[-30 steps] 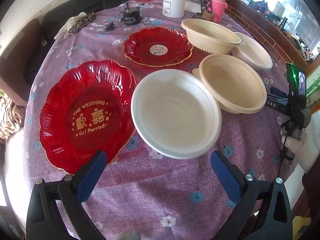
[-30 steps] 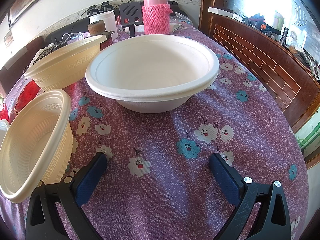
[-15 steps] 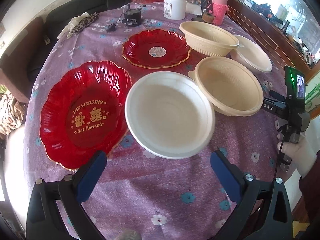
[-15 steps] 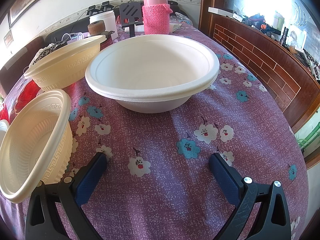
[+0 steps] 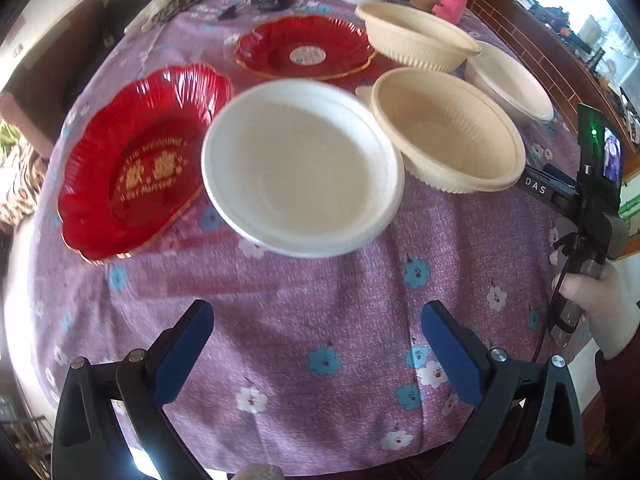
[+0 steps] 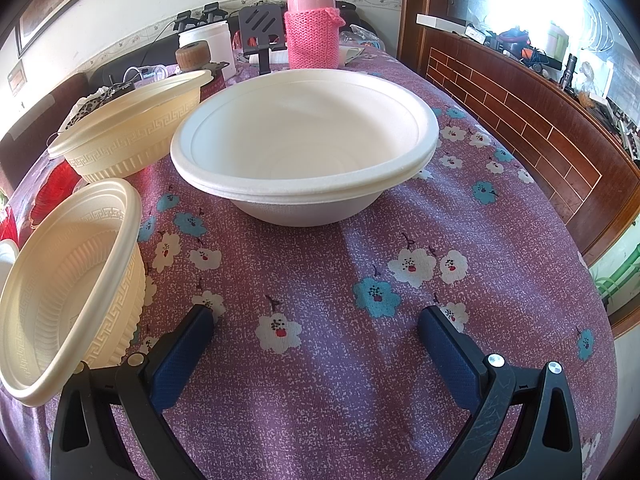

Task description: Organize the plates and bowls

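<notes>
In the left wrist view a white foam bowl [image 5: 304,168] sits mid-table, between a large red wedding plate [image 5: 136,160] on its left and a cream bowl [image 5: 448,128] on its right. A smaller red plate [image 5: 306,50], a second cream bowl [image 5: 416,36] and stacked white foam bowls [image 5: 512,80] lie beyond. My left gripper [image 5: 316,340] is open and empty, short of the white bowl. My right gripper [image 6: 314,344] is open and empty, in front of the stacked white bowls [image 6: 308,144], with the near cream bowl [image 6: 68,300] at its left and the other cream bowl [image 6: 132,132] behind it.
A pink-sleeved flask [image 6: 312,20], a white jar [image 6: 208,46], a black phone stand [image 6: 262,34] and small clutter stand at the table's far edge. A wooden brick-pattern counter [image 6: 520,120] runs along the right. The right handheld gripper body [image 5: 592,200] shows at the table's right edge.
The left gripper has pulled back and up from the white bowl, so the dishes look farther away. The right gripper has not moved.
</notes>
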Demonstrator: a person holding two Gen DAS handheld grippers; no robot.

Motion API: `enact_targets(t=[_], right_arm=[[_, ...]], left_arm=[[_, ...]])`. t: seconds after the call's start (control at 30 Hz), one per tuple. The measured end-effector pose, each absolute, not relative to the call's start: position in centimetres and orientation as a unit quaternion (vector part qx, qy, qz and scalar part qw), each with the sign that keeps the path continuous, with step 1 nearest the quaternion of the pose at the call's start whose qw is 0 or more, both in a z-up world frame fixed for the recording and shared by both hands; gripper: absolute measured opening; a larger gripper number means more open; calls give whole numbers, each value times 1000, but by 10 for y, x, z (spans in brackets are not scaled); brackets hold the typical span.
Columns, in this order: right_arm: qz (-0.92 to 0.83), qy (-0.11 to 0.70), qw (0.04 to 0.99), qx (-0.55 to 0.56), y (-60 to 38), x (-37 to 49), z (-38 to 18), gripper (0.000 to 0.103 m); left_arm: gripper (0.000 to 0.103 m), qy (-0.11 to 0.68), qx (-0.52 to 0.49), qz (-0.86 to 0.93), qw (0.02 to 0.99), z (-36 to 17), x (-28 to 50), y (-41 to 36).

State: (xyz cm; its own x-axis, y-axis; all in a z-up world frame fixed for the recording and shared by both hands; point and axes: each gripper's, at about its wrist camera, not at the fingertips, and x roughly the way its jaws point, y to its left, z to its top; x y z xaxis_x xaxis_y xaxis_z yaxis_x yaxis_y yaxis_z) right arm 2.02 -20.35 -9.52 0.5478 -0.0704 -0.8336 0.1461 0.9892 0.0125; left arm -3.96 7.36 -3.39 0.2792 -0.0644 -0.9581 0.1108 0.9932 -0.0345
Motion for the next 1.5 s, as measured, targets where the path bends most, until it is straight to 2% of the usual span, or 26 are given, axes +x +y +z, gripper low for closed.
enact_targets(t=[0.6,0.93,1.2,1.33,1.4,1.5], right_arm=[[-62,471,879,40,-203,20,-95,102],[-58,474,878,37,-203,21,-95,102],[-14,521,853,22,-207,29,-92,102],[-10,570,821,20,-208,49,-92,102],[-6,580,814,19,-210,50,-91,102],[-18,587,809,39,-217,45,-89,102]], left_arm=[[103,668,-8,-24,744,-103,-47,89],[103,670,24,-22,741,-118,-50,85],[103,664,32,-28,747,-125,-46,85],[102,665,20,-45,745,-114,-42,85],[92,646,2,-65,761,-101,-43,93],[92,602,0,-96,793,-71,-44,94]])
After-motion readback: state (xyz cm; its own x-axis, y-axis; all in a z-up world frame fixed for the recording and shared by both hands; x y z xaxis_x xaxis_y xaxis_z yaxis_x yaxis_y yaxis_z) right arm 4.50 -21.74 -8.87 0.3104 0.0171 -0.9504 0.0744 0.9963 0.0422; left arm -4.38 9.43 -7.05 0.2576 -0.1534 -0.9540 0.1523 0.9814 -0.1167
